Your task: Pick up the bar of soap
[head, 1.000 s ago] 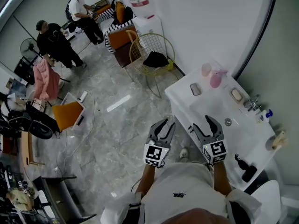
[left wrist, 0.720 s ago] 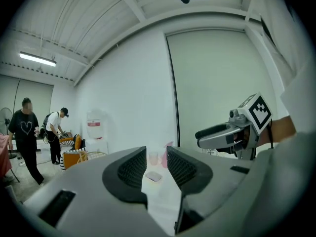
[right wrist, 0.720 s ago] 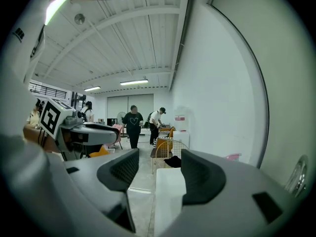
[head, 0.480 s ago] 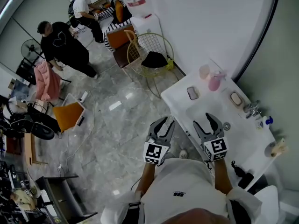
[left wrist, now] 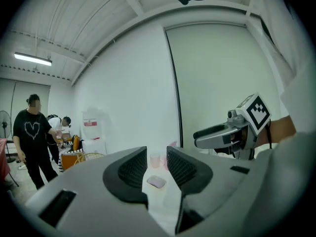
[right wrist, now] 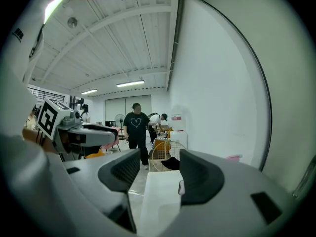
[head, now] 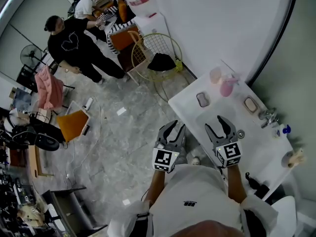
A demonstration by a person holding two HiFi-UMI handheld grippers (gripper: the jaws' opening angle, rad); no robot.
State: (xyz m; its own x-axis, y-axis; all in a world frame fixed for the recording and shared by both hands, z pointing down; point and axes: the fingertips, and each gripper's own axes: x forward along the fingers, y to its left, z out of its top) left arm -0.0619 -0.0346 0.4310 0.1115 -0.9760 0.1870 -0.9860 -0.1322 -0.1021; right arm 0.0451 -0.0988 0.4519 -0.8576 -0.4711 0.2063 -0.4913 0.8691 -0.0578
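A pale lilac bar of soap point(head: 203, 99) lies near the left end of the white counter point(head: 183, 107); it shows between the left jaws in the left gripper view point(left wrist: 156, 182). A beige bar point(head: 251, 104) rests in a dish by the tap. My left gripper point(head: 172, 131) point(left wrist: 157, 157) is open and empty, beside the counter's near edge. My right gripper point(head: 220, 123) point(right wrist: 160, 164) hangs over the sink basin, open; its jaws have just been closing a little with nothing between them.
A pink cup point(head: 216, 74) and pink bottle point(head: 227, 85) stand at the counter's far edge. The tap point(head: 269, 113), drain point(head: 240, 134) and a black item point(head: 252, 180) lie to the right. A wire chair point(head: 158, 53) and a person in black point(head: 79, 46) are on the floor.
Both grippers have moved forward toward the counter, which now sits nearer. The right jaws stand slightly narrower. The person in black has walked closer.
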